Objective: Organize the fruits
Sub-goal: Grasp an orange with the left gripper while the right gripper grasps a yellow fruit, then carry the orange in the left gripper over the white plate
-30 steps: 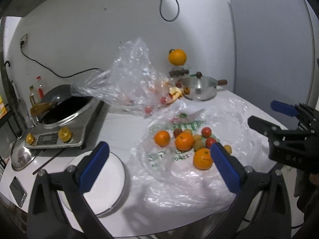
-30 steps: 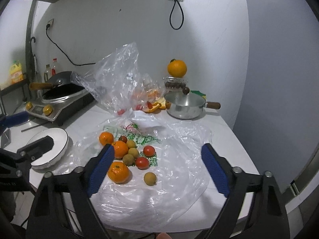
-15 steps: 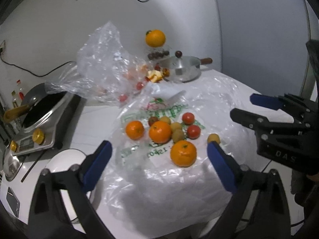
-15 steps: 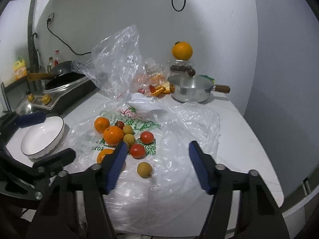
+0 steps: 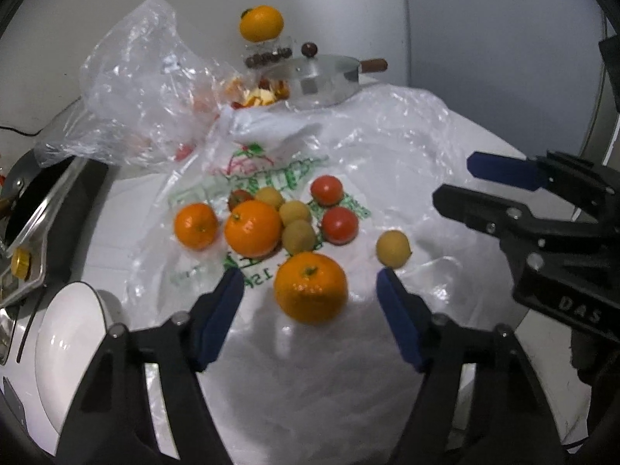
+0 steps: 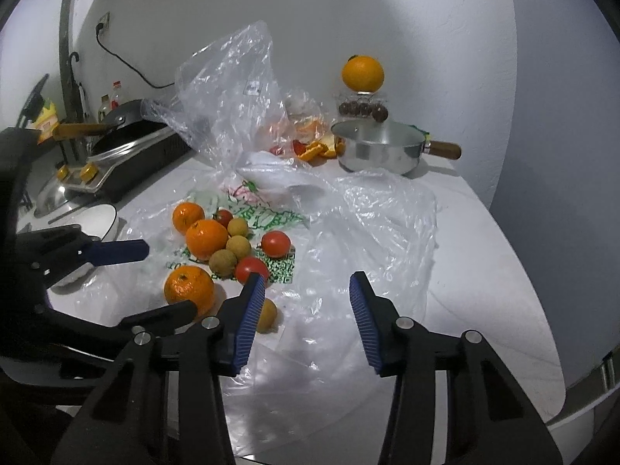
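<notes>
Fruit lies on a flat printed plastic bag point(image 5: 271, 170) on the white table. The nearest orange point(image 5: 310, 287) point(image 6: 189, 289) sits between the jaws of my open left gripper point(image 5: 310, 285). Two more oranges point(image 5: 252, 227), red tomatoes point(image 5: 339, 224) and small yellow-brown fruits point(image 5: 297, 236) lie just beyond. One small yellow fruit point(image 5: 393, 248) point(image 6: 267, 314) lies apart to the right. My right gripper point(image 6: 307, 288) is open and empty above the bag, its left finger beside that small fruit. A white bowl point(image 5: 66, 348) point(image 6: 97, 221) stands at the left.
A crumpled clear bag point(image 5: 147, 89) with fruit pieces stands behind. A steel saucepan point(image 6: 378, 151) with a wooden handle stands at the back, an orange point(image 6: 362, 73) on a jar behind it. A cooker with a wok point(image 6: 116, 143) is at the left.
Both grippers have moved forward and down toward the fruit. The left jaws now flank the nearest orange and have narrowed. The right jaws have also narrowed.
</notes>
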Available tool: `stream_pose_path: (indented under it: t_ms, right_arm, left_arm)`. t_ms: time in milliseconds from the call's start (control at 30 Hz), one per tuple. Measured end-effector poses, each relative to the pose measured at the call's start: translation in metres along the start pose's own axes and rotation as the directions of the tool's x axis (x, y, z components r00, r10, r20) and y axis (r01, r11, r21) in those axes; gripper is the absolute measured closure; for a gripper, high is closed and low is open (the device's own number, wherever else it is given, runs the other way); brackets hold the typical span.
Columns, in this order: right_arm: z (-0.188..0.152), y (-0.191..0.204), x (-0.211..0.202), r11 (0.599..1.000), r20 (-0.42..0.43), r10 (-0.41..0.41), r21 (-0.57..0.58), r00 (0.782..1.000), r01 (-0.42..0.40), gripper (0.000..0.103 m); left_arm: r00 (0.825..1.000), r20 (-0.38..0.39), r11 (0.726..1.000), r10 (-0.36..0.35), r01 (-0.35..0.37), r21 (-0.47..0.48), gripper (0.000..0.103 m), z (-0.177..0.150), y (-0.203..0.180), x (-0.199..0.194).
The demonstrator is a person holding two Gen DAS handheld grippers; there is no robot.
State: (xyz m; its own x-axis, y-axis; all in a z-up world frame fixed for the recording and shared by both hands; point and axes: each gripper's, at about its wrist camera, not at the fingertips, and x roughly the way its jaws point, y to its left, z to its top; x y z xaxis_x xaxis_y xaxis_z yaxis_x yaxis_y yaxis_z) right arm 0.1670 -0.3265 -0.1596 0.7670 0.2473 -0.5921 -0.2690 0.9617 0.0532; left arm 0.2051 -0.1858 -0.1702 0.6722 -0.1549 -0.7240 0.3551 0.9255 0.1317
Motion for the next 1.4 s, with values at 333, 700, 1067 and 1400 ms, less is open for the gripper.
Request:
stream_pose_path:
  t_ms: [333, 700, 1067, 1400]
  right_arm:
    - [-0.004, 0.010, 0.017, 0.998, -0.022, 0.039, -0.056, 0.999, -0.040, 0.061]
    - [-0.005, 0.022, 0.033, 0.994, -0.071, 0.086, -0.064, 0.994, -0.091, 0.065]
    - [-0.010, 0.032, 0.047, 0.995, -0.148, 0.067, -0.066, 0.987, -0.078, 0.069]
    - [-0.009, 0.043, 0.047, 0.995, -0.151, 0.008, -0.094, 0.988, -0.022, 0.076]
  left_arm:
    - [0.997, -0.071, 0.999, -0.033, 0.031, -0.030, 0.053, -0.003, 0.008, 0.024]
    - [0.996, -0.058, 0.997, -0.064, 0.061, -0.056, 0.057, -0.007, 0.018, 0.019]
    - [0.998, -0.026, 0.995, -0.063, 0.061, -0.083, 0.056, -0.014, 0.032, 0.000]
    - [0.997, 0.031, 0.991, -0.072, 0.075, -0.112, 0.056, -0.020, 0.045, -0.025]
